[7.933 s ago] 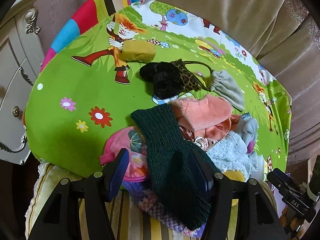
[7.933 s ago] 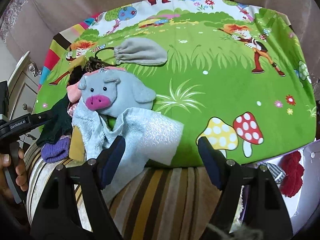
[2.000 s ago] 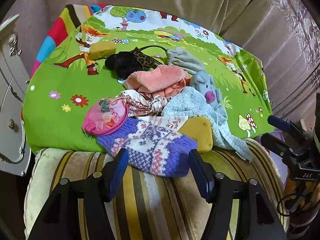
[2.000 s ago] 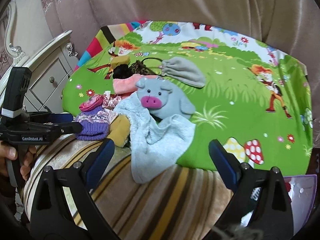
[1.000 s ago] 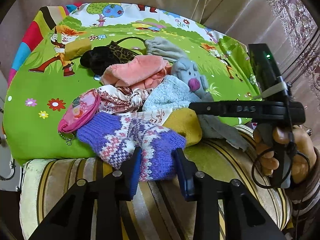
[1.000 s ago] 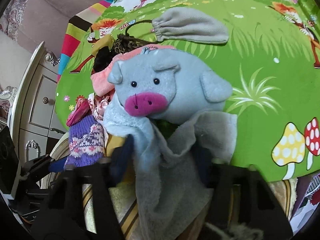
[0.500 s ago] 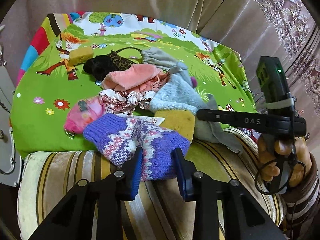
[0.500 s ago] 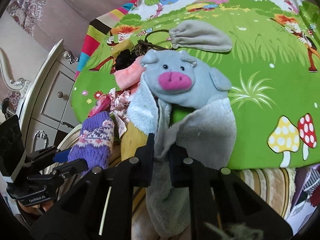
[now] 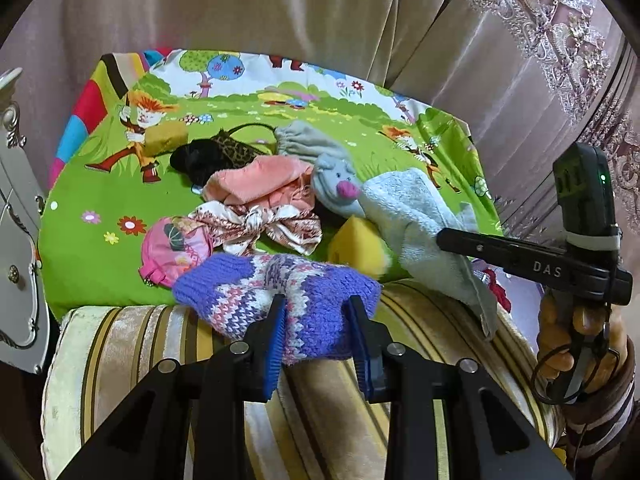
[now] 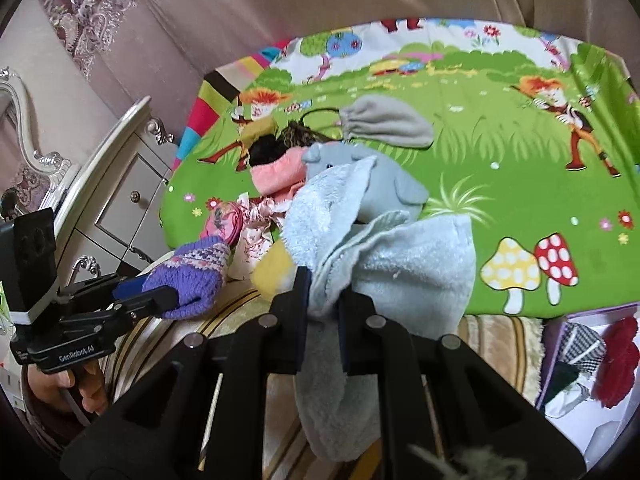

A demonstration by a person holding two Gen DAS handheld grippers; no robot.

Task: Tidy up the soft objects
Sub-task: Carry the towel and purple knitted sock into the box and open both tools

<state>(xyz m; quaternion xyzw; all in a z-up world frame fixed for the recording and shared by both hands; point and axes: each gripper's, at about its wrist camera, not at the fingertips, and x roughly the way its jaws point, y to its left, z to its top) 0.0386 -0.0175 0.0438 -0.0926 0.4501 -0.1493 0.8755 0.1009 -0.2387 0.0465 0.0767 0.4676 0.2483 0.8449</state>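
- Left wrist view: the left tool [image 9: 316,334] was clamped on the cuff end of a purple knit mitten [image 9: 276,296], its blue pads pressed into the wool from both sides. The mitten lay across the near edge of a green cartoon mat [image 9: 92,184] and onto a striped cushion [image 9: 132,344].
- Behind the mitten sat a pink pouch [image 9: 176,246], a patterned scarf [image 9: 260,222], a peach cloth [image 9: 260,178], a yellow sponge [image 9: 354,242] and a grey pig puppet [image 9: 336,182].
- At the right, the right tool [image 9: 444,236] gripped a pale blue towel [image 9: 416,216] joined to the pig; a hand [image 9: 576,340] held its handle.
- Right wrist view: the right tool [image 10: 323,298] was closed tight on a fold of the towel [image 10: 408,260], which hung down between the jaws. The pig [image 10: 384,184] lay half under the towel, possibly lifted off the mat [image 10: 520,168]; the view did not settle it.
- A grey pouch [image 10: 388,126] lay farther back on the mat. At the left, the left tool [image 10: 148,296] held the mitten [image 10: 188,276].
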